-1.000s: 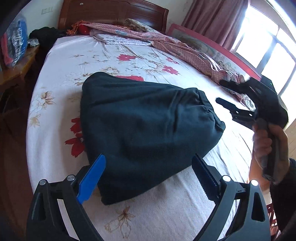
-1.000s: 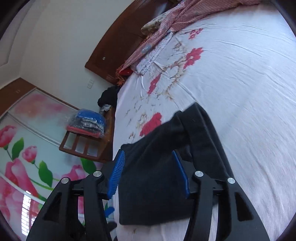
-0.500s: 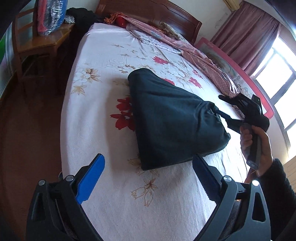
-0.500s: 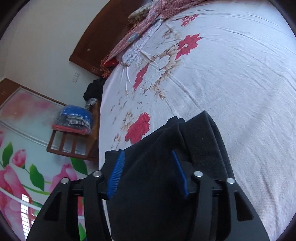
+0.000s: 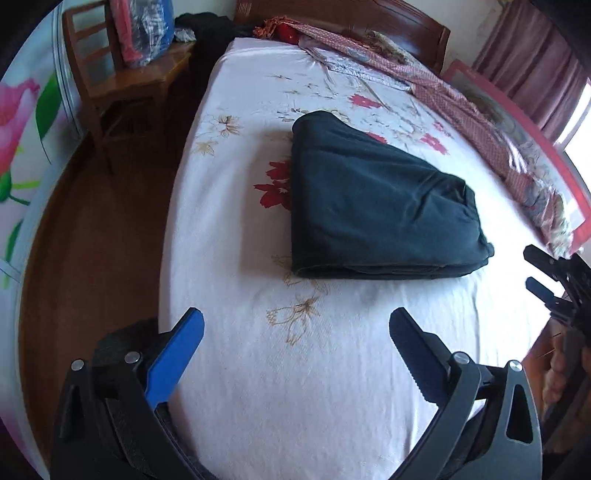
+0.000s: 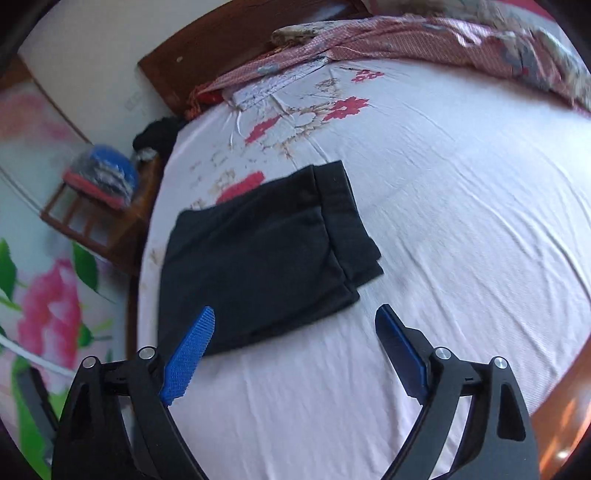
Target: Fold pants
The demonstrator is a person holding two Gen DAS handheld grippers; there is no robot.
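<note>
The dark pants (image 5: 373,206) lie folded in a compact bundle on the white flowered bed sheet (image 5: 303,387); they also show in the right wrist view (image 6: 258,251). My left gripper (image 5: 295,332) is open and empty, held back from the pants near the bed's front edge. My right gripper (image 6: 295,325) is open and empty, just short of the bundle's near edge. It also shows at the right edge of the left wrist view (image 5: 535,269).
A pink patterned quilt (image 5: 424,74) runs along the far side of the bed below the wooden headboard (image 5: 332,14). A wooden chair (image 5: 122,77) with bagged clothes stands left of the bed. A window with curtains (image 5: 535,74) is at the right.
Both grippers have drawn back from the pants. The right gripper's jaws, narrow over the fabric before, now stand wide open. The bundle lies flat on the sheet.
</note>
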